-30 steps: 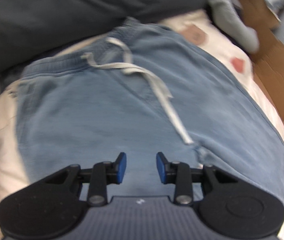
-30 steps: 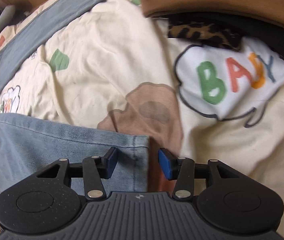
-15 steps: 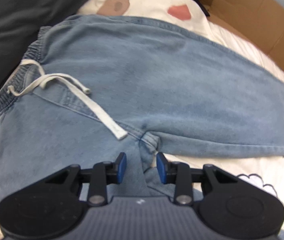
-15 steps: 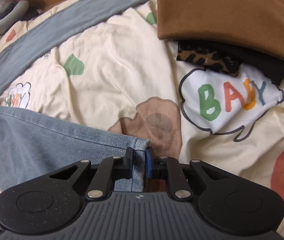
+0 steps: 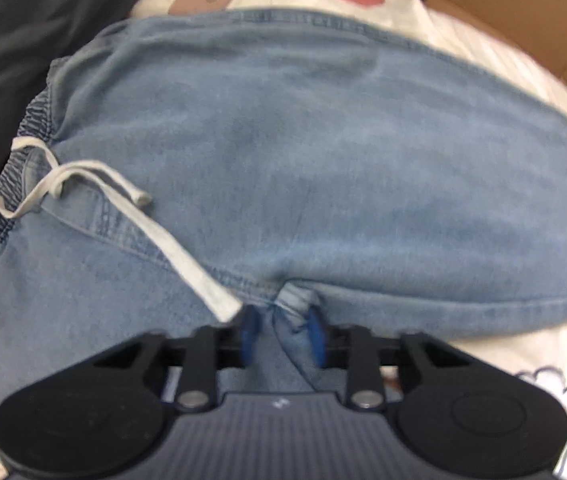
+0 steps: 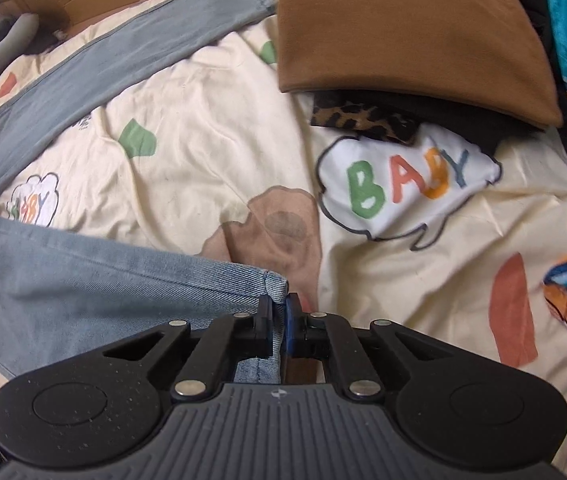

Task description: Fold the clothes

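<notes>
Jeans (image 5: 323, 168) gripped: left gripper (image 5: 283, 334) just closed, pinching crotch seam; right gripper (image 6: 278, 326) clamped on leg hem. Next, prob carry near leg (image 6: 103, 280) over onto far leg (image 6: 123, 52).

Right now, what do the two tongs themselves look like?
Both look alike. The left tongs and right tongs have black linkage arms with silver rivets, blue pads, two round black discs, and a ribbed grey body with a small white mark. No cables or sleeves show.

blurred: jeans (image 5: 323, 168) | cut off: brown garment (image 6: 403, 28), top edge
</notes>
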The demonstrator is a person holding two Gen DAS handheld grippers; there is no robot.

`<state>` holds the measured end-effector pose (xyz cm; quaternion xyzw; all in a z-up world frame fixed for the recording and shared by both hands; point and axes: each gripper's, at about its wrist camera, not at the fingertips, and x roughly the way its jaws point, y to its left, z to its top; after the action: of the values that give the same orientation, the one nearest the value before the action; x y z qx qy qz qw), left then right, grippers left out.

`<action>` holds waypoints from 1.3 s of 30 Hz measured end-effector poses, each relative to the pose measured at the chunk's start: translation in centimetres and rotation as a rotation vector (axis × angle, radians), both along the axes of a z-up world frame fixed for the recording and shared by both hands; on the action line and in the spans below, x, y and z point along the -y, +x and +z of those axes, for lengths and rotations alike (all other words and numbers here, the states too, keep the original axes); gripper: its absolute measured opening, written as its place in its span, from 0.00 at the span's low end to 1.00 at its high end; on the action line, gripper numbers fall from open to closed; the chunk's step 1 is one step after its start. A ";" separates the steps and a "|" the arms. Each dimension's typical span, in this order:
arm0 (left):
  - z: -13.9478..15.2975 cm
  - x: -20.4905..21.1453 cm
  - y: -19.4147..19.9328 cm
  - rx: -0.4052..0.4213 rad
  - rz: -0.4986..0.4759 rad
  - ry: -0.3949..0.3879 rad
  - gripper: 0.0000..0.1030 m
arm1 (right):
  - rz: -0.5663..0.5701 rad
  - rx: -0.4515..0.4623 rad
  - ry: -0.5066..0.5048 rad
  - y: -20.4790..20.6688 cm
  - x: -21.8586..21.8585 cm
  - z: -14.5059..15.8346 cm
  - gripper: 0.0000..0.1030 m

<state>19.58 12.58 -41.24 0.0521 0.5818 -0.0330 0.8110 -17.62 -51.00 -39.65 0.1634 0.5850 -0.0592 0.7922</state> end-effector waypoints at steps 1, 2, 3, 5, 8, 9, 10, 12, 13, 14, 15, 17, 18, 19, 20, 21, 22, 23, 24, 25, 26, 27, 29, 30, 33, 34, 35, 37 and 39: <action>0.5 -0.3 0.1 0.019 0.021 -0.026 0.10 | -0.005 -0.003 -0.003 -0.2 0.0 0.1 0.03; 0.9 -0.6 0.1 0.033 0.049 -0.049 0.09 | -0.010 -0.005 -0.008 -0.3 0.0 0.1 0.03; 1.1 -0.8 0.2 0.042 0.069 -0.068 0.09 | -0.014 -0.007 -0.013 -0.3 0.0 0.1 0.03; 0.8 -0.7 0.3 0.035 0.054 -0.067 0.09 | -0.022 -0.012 -0.023 -0.4 0.1 0.2 0.03; 0.4 -0.6 0.4 0.014 0.033 -0.065 0.16 | -0.043 -0.035 -0.062 -0.4 0.3 -0.3 0.00; 0.4 -0.7 0.4 0.010 0.035 -0.074 0.15 | -0.067 -0.054 -0.091 -0.4 1.0 -0.8 0.00; 0.7 -0.8 0.3 0.016 0.038 -0.090 0.19 | -0.095 -0.072 -0.114 -0.6 1.8 -1.4 0.00; 1.4 -1.3 -0.1 0.044 0.040 -0.116 0.26 | -0.121 -0.070 -0.115 -1.0 2.9 -1.8 0.00; 1.9 -1.6 -0.4 0.064 0.035 -0.132 0.28 | -0.131 -0.065 -0.111 -1.2 3.4 -1.9 0.00; 2.4 -2.0 -0.8 0.081 0.030 -0.148 0.29 | -0.141 -0.061 -0.107 -1.4 3.8 -2.0 0.00; 2.8 -2.2 -1.1 0.089 0.024 -0.160 0.29 | -0.151 -0.056 -0.103 -1.6 4.3 -2.0 0.00; 3.3 -2.6 -1.7 0.100 0.009 -0.174 0.28 | -0.163 -0.046 -0.082 -1.9 4.9 -2.1 0.00; 3.4 -2.8 -2.0 0.100 0.000 -0.178 0.27 | -0.166 -0.031 -0.053 -1.8 4.8 -2.1 0.00; 3.3 -2.9 -2.2 0.093 -0.012 -0.178 0.26 | -0.166 -0.014 -0.030 -1.7 4.5 -2.0 0.00; 3.2 -3.0 -2.5 0.085 -0.024 -0.178 0.26 | -0.160 -0.002 -0.013 -1.5 4.2 -2.0 0.01; 3.1 -3.1 -2.7 0.077 -0.036 -0.178 0.26 | -0.150 0.006 0.001 -1.3 3.8 -2.0 0.03; 3.0 -3.1 -3.0 0.069 -0.047 -0.179 0.26 | -0.142 0.010 0.014 -1.2 3.4 -2.1 0.05; 2.8 -3.1 -3.3 0.060 -0.057 -0.182 0.26 | -0.135 0.010 0.026 -1.0 3.1 -2.2 0.06; 2.5 -3.0 -3.5 0.052 -0.067 -0.185 0.26 | -0.127 0.011 0.038 -0.8 2.7 -2.3 0.07; 2.3 -2.9 -3.8 0.043 -0.077 -0.188 0.26 | -0.118 0.011 0.047 -0.7 2.3 -2.4 0.11; 2.1 -2.9 -4.1 0.034 -0.087 -0.192 0.26 | -0.106 0.013 0.054 -0.6 1.9 -2.5 0.13; 1.9 -2.8 -4.3 0.026 -0.097 -0.194 0.26 | -0.093 0.016 0.059 -0.5 1.6 -2.6 0.14; 1.2 -2.1 -4.6 0.012 -0.123 -0.186 0.26 | -0.070 0.023 0.062 -0.3 0.9 -2.8 0.15; 0.9 -1.7 -4.7 0.006 -0.134 -0.181 0.26 | -0.061 0.029 0.069 -0.2 0.7 -2.8 0.15; -0.3 -0.5 -4.7 -0.013 -0.159 -0.159 0.26 | -0.033 0.046 0.110 0.3 -0.2 -2.9 0.15; -0.7 -0.1 -4.6 -0.019 -0.165 -0.148 0.26 | -0.020 0.050 0.123 0.5 -0.6 -3.0 0.15; -1.2 0.3 -4.4 -0.021 -0.167 -0.131 0.25 | -0.006 0.054 0.136 0.7 -1.0 -3.0 0.15; -2.2 0.9 -4.0 -0.022 -0.165 -0.097 0.22 | 0.036 0.054 0.162 1.5 -2.1 -3.4 0.15; -2.5 1.2 -3.7 -0.007 -0.155 -0.091 0.21 | 0.081 0.049 0.184 2.3 -3.5 -3.9 0.17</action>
<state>15.91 11.41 -43.69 0.0597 0.5768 -0.1222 0.8055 -15.34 -47.48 -43.50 0.2130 0.5746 0.0306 0.7897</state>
